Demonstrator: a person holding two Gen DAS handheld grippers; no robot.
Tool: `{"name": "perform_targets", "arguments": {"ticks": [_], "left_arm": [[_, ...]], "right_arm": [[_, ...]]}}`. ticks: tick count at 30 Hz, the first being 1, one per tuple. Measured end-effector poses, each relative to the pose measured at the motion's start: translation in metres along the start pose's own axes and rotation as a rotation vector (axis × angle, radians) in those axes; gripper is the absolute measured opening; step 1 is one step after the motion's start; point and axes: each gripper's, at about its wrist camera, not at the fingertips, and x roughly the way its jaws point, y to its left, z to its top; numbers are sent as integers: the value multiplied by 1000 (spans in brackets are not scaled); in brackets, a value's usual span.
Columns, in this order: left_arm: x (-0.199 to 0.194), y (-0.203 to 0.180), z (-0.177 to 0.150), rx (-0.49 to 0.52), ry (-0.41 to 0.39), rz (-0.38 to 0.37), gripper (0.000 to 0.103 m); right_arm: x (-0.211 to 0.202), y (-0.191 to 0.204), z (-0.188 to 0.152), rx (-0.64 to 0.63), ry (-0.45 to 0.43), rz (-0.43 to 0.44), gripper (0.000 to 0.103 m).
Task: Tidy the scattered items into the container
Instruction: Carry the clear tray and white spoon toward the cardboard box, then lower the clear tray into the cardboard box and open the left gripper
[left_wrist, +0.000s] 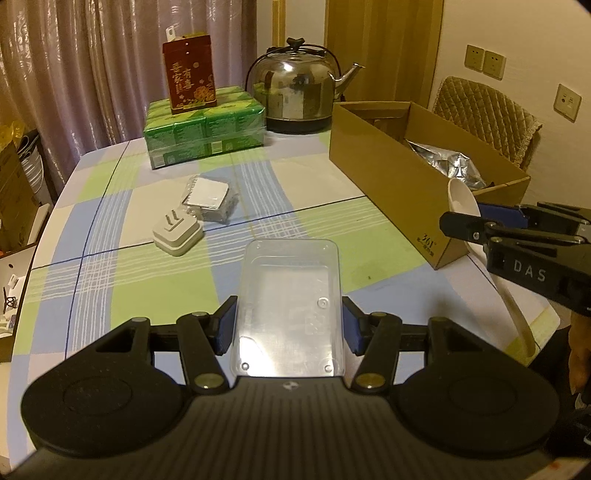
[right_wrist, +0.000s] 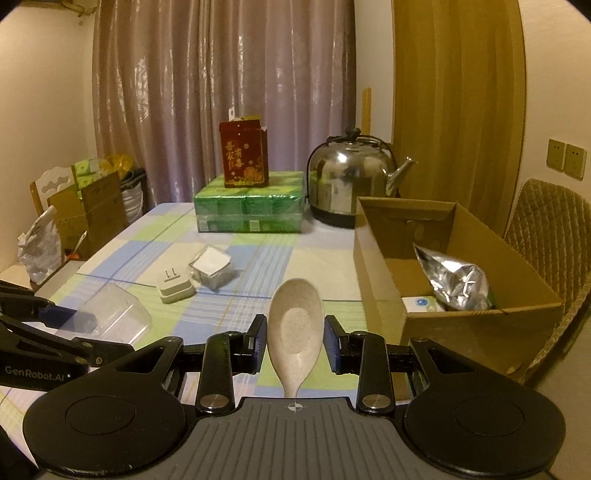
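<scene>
My left gripper (left_wrist: 289, 325) is shut on a clear plastic tub (left_wrist: 288, 280), its blue pads pressed on the tub's two long sides above the checked tablecloth. My right gripper (right_wrist: 295, 343) is shut on a beige speckled spoon (right_wrist: 295, 317), bowl pointing forward. In the left wrist view the spoon (left_wrist: 461, 199) hangs by the near corner of the open cardboard box (left_wrist: 388, 177). Inside the box (right_wrist: 461, 328) lie a silver foil bag (right_wrist: 454, 280) and a white item. A white plug adapter (left_wrist: 177, 232) and a small clear packet (left_wrist: 208, 197) lie on the table.
At the back of the table stand a steel kettle (left_wrist: 299, 96) and a red carton (left_wrist: 190, 74) on a green tissue pack (left_wrist: 203, 129). A padded chair (right_wrist: 554, 236) stands behind the box. The table's left edge (left_wrist: 40, 236) borders boxes and bags on the floor.
</scene>
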Motion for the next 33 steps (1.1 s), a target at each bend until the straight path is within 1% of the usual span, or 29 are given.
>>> {"name": "perform_targets", "arguments": {"ticks": [10,16,26,33], "left_arm": [[4,-14,12,24,-7,-19,52],[10,-32,28,39,-22,-55,52],[33,-80,70,63,-52,-150,52],[56,-115,106,68,-58,-208,52]], "right_arm": [[-7,-17,11,7,-33,-24,30],[-13,-37,24,7,-65,-58,30],[-11,-95,53,20,-112,-135,30],[5,-142,78,49,-114,-142,30]]}}
